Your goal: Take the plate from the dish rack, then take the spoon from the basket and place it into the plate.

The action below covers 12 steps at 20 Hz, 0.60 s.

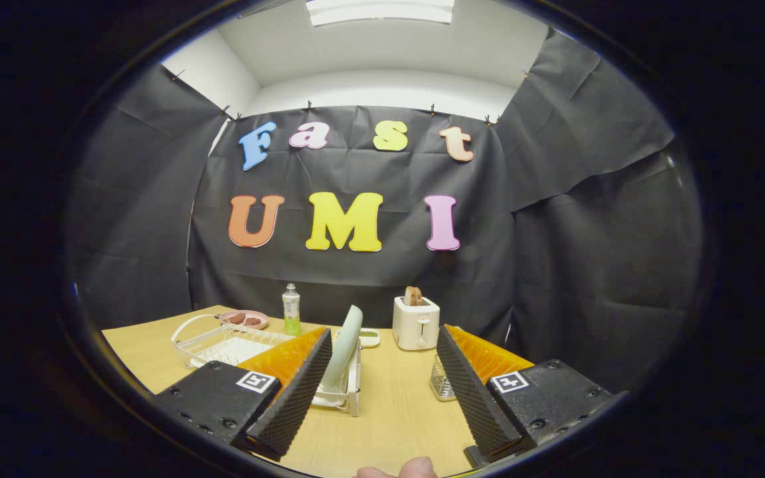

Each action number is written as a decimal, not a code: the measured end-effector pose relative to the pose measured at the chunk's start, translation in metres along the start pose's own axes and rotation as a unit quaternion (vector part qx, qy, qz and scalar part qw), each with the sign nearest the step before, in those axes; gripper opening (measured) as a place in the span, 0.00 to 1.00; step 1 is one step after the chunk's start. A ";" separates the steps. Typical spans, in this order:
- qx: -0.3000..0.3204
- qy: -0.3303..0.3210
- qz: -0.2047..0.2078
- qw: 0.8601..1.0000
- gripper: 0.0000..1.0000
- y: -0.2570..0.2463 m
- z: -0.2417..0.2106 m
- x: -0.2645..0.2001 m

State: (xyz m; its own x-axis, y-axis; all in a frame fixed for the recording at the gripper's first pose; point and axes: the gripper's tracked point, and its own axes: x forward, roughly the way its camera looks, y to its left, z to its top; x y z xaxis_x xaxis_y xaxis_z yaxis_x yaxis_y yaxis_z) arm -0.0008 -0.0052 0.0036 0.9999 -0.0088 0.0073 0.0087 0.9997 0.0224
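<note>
A pale green plate [344, 345] stands on edge in a small white dish rack [349, 397] on the wooden table [389, 411]. It is just ahead of my left finger and partly behind its tip. My gripper [382, 330] is open, with nothing between the fingers. A small wire mesh basket [441, 383] stands by the inner side of my right finger, which partly hides it. I cannot make out a spoon in it.
A white wire drainer with a handle [223, 342] sits beyond my left finger. Behind it are a pink dish of food [244, 319] and a green bottle [291, 309]. A white toaster with toast [416, 323] stands at the back. A person's fingertip [402, 469] shows below the fingers.
</note>
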 end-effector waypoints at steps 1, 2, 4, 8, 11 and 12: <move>0.000 -0.001 -0.001 1.000 1.00 -0.001 0.001 0.001; -0.001 -0.001 -0.002 1.000 1.00 -0.001 0.002 0.001; -0.001 -0.001 -0.005 1.000 1.00 -0.002 0.002 0.002; -0.008 0.004 -0.010 1.000 1.00 -0.002 0.003 0.007; 0.001 0.008 -0.002 1.000 1.00 -0.001 0.011 0.013; 0.000 0.011 0.004 1.000 1.00 0.001 0.011 0.016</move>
State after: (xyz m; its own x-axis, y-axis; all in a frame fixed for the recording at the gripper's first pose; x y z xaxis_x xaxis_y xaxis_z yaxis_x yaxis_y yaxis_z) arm 0.0149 -0.0043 0.0150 0.9999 -0.0013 -0.0151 0.0016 0.9997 0.0226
